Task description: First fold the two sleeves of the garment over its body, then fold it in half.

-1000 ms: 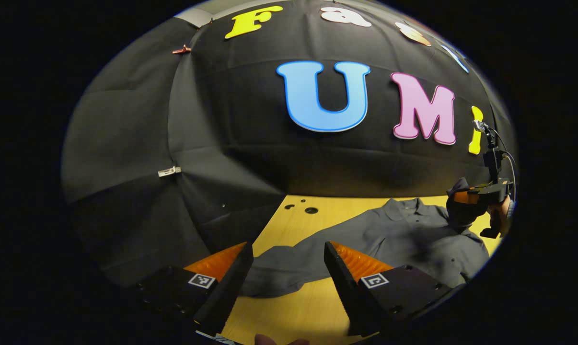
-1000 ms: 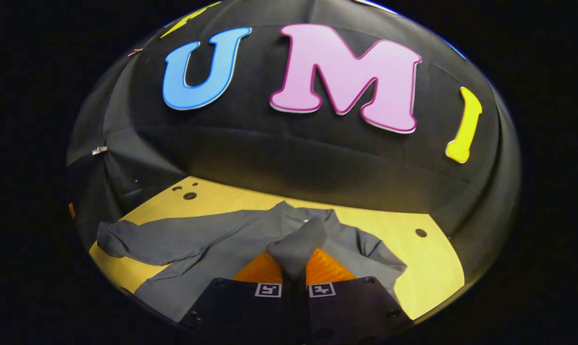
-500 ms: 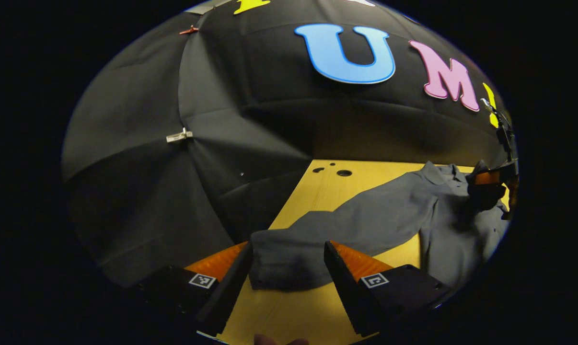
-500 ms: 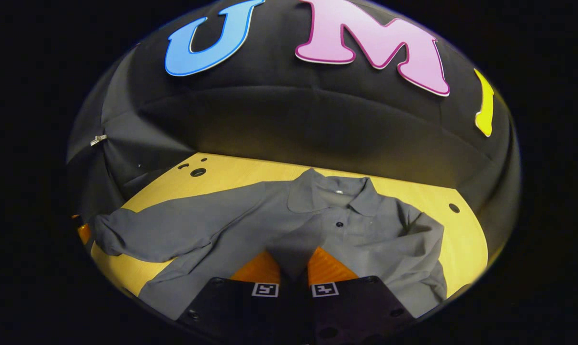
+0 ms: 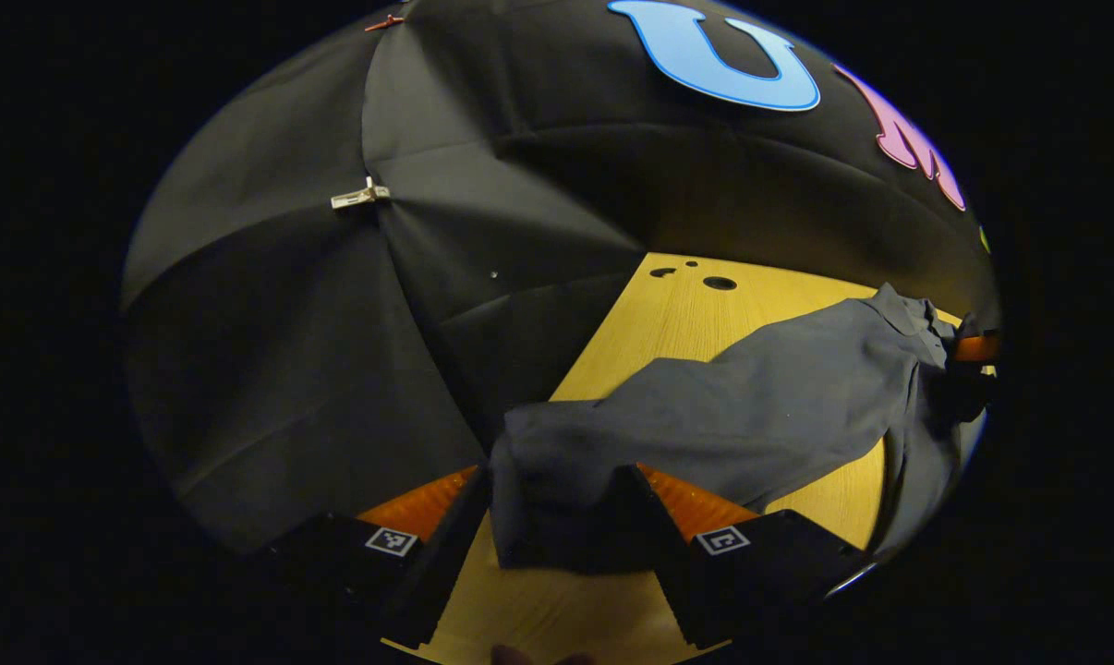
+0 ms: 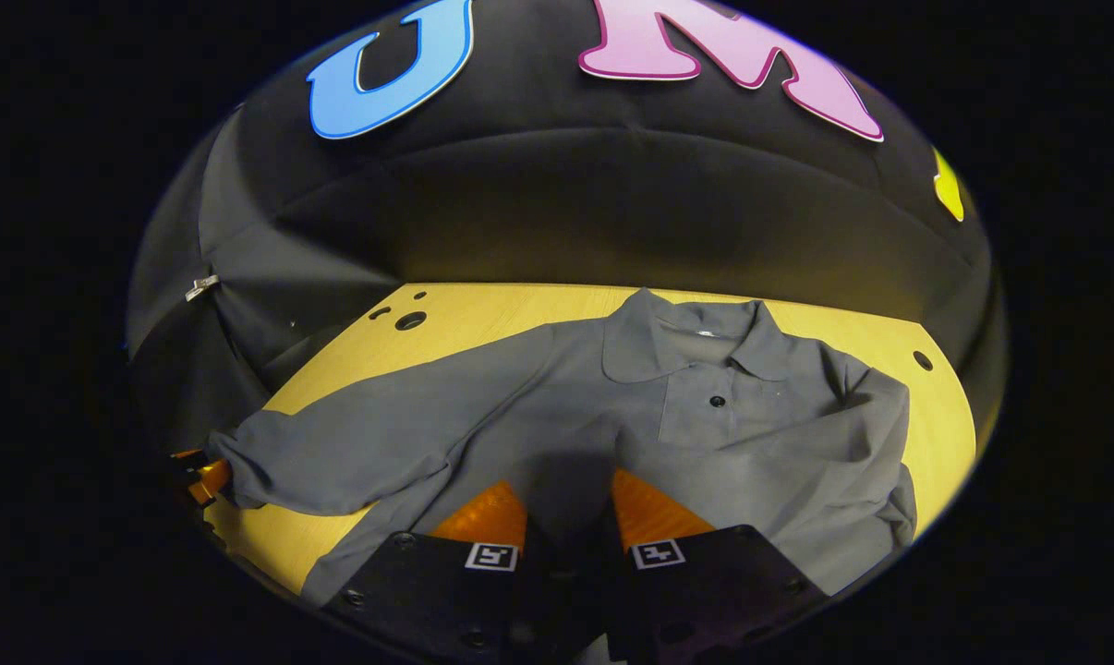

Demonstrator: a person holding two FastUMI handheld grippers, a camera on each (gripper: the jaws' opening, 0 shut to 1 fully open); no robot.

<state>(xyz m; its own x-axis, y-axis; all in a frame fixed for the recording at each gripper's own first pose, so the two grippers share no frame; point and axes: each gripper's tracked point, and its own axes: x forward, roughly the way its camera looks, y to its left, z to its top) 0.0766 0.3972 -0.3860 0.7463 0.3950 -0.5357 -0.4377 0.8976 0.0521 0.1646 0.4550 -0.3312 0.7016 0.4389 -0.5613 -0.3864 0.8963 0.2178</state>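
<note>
A grey collared shirt (image 6: 705, 416) lies face up on the yellow table (image 6: 483, 314). One long sleeve (image 6: 381, 443) stretches out to the side. Its cuff (image 5: 557, 499) lies between the wide-apart fingers of my left gripper (image 5: 553, 478), which is open; a little cloth drapes over one fingertip (image 5: 645, 489). The other sleeve (image 6: 566, 471) is folded across the shirt's body, its end lying in the gap of my right gripper (image 6: 568, 503), whose fingers stand partly apart, low over the shirt. The right gripper (image 5: 973, 356) also appears at the shirt's far side in the left gripper view.
The table (image 5: 696, 314) has round holes near its back corners (image 6: 410, 320) (image 6: 922, 360). The black cloth wall (image 5: 335, 323) closes in right behind and beside the table. Bare wood shows behind the collar and in front of the outstretched sleeve.
My left gripper moved forward until the cuff lay between its open fingers. My right gripper came down over the shirt's body with the other sleeve, and its fingers have parted.
</note>
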